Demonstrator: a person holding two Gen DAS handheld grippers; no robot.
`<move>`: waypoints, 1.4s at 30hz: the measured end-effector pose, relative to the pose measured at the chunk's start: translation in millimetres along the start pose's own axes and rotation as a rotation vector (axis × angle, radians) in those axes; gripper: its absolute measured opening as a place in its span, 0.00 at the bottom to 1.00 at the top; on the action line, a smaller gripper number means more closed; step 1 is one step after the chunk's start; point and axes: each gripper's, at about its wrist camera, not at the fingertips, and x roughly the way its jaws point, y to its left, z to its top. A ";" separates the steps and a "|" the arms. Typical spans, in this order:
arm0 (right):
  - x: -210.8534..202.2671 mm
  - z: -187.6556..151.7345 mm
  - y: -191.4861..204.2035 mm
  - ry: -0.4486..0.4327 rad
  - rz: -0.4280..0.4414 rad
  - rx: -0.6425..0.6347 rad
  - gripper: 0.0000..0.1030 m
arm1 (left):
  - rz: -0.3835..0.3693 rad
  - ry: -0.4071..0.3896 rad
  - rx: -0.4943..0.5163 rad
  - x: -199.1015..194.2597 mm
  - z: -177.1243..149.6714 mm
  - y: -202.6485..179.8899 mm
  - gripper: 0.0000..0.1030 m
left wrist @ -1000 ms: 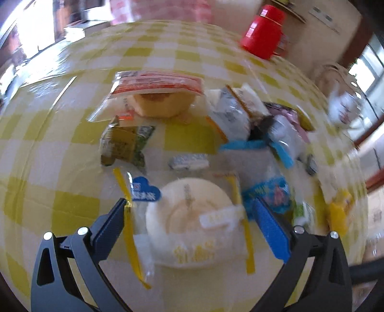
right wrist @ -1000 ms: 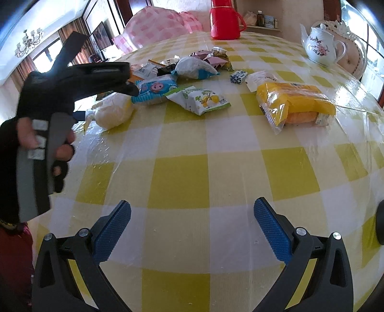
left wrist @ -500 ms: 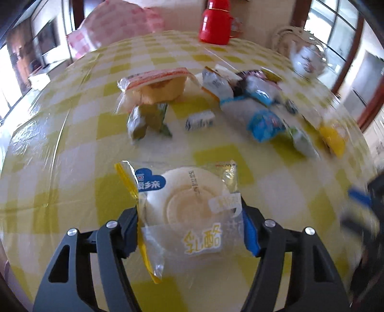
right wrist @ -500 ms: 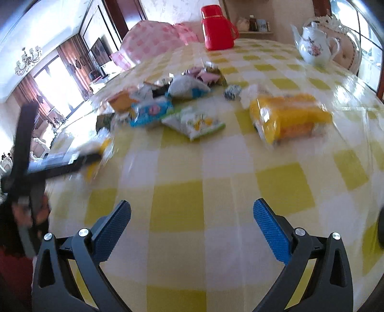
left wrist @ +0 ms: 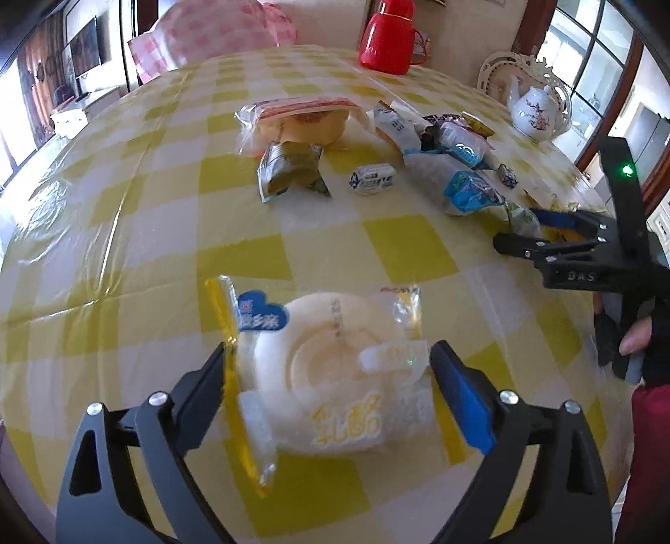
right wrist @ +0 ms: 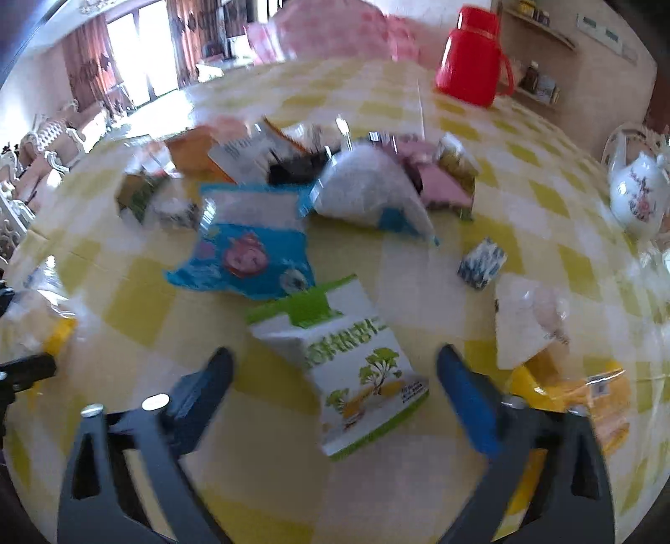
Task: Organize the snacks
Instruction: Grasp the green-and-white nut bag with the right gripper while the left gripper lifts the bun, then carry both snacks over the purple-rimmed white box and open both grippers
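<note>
So right up close, the left gripper (left wrist: 331, 372) has its jaws spread wide again after just opening back up, and the round white cake in its clear wrapper (left wrist: 331, 376) sits between them on the yellow checked tablecloth (left wrist: 138, 234), pads beside it, not squeezing as far as I can see. Over on the other side, the right gripper (right wrist: 335, 376) has just been narrowing its jaws, and the white and green snack pack (right wrist: 351, 364) lies between the blue pads, not touched yet (that view is pretty blurry though). Just behind it there's a blue packet with a pink cartoon face (right wrist: 247, 255), then a white pouch (right wrist: 368, 188) in the main heap. From the left view, a green wrapped snack (left wrist: 289, 169) and a bun in a red-striped bag (left wrist: 301, 121) sit mid-table. Way at the back: a red jug (left wrist: 387, 37) and a flowered teapot (left wrist: 536, 111).
</note>
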 end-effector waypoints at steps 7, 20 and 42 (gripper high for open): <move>-32.4 -32.7 14.4 -0.088 -0.006 0.011 0.48 | 0.102 -0.058 0.116 9.8 -2.7 -23.4 0.74; -97.6 -79.1 56.3 -0.215 -0.009 0.067 0.48 | 0.072 -0.084 0.185 -21.2 -23.3 -40.0 0.65; -132.2 -116.5 196.6 -0.241 0.108 -0.084 0.48 | 0.077 -0.141 0.130 -120.6 -111.9 30.3 0.65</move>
